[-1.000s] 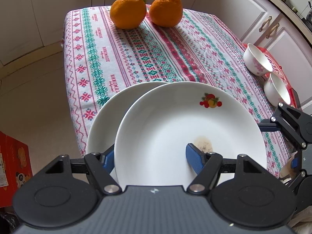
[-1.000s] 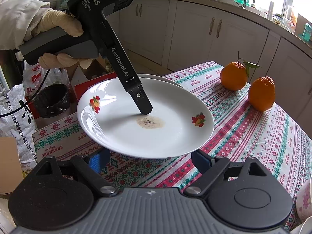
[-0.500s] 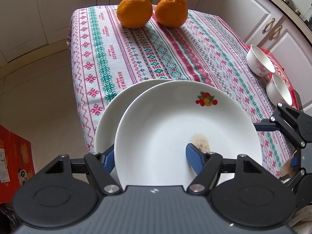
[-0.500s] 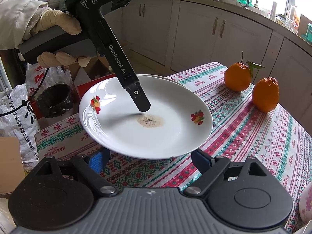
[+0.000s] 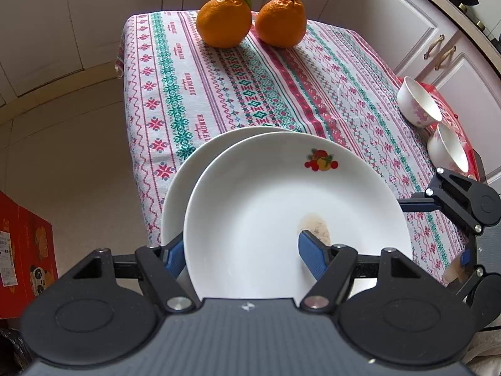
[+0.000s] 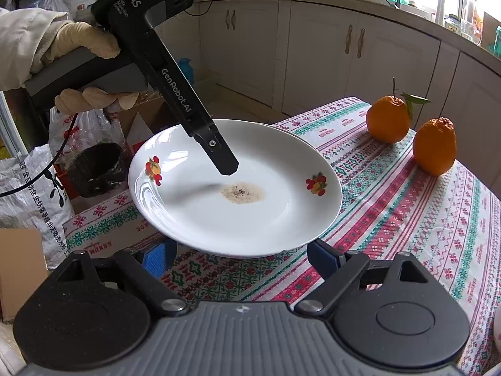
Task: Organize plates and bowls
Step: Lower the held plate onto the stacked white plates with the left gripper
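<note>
- White upper plate point(image 5: 281, 213), held by left gripper point(image 5: 241, 252): one finger on its face, one under the rim; it hangs above lower plate point(image 5: 184, 181) at the near-left corner of the table point(image 5: 250, 94).
- To do well: lower level, centre rims, let go only once seated.
- Right gripper point(image 6: 241, 255): fingers apart, holding nothing.
- Left view only: two bowls point(image 5: 419, 103) at the table's right edge. Right view only: gloved hand point(image 6: 78, 62).
- Oranges point(image 5: 224, 20) at far edge.
</note>
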{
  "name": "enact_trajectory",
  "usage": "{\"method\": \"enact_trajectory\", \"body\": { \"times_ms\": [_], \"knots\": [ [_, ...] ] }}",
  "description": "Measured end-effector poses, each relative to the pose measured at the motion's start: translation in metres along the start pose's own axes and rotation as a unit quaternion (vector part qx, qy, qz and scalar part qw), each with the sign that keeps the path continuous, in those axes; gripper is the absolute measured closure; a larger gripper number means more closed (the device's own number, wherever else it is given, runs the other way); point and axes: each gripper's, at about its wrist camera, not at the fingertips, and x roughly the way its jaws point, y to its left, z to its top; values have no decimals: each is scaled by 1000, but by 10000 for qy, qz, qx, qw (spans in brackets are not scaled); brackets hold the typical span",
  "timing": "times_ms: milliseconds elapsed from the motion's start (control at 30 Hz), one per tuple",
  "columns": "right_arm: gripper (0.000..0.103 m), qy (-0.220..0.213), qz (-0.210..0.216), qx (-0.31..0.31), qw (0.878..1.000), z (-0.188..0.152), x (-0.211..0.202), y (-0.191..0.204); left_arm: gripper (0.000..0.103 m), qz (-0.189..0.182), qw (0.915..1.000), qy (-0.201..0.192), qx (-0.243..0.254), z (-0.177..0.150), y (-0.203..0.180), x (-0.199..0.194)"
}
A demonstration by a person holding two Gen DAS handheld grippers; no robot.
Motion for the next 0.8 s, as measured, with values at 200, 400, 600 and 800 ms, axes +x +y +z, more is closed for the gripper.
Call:
{"method": "enact_trajectory", "body": {
  "times_ms": [200,400,600,800],
  "knots": [
    [10,-8,76,55,10000,0,2,-3,31,23,10000,-24,-55,0,1,-2],
    [10,-43,222,165,9996,-1,3,-7,31,39,9999,-62,-122,-1,2,-6],
    [10,-42,312,255,9992,0,3,-10,31,6,9997,-125,-232,-2,5,-9],
    [10,-41,340,319,9989,-1,3,-11,31,13,9994,-172,-290,-1,6,-11]
  ]
}}
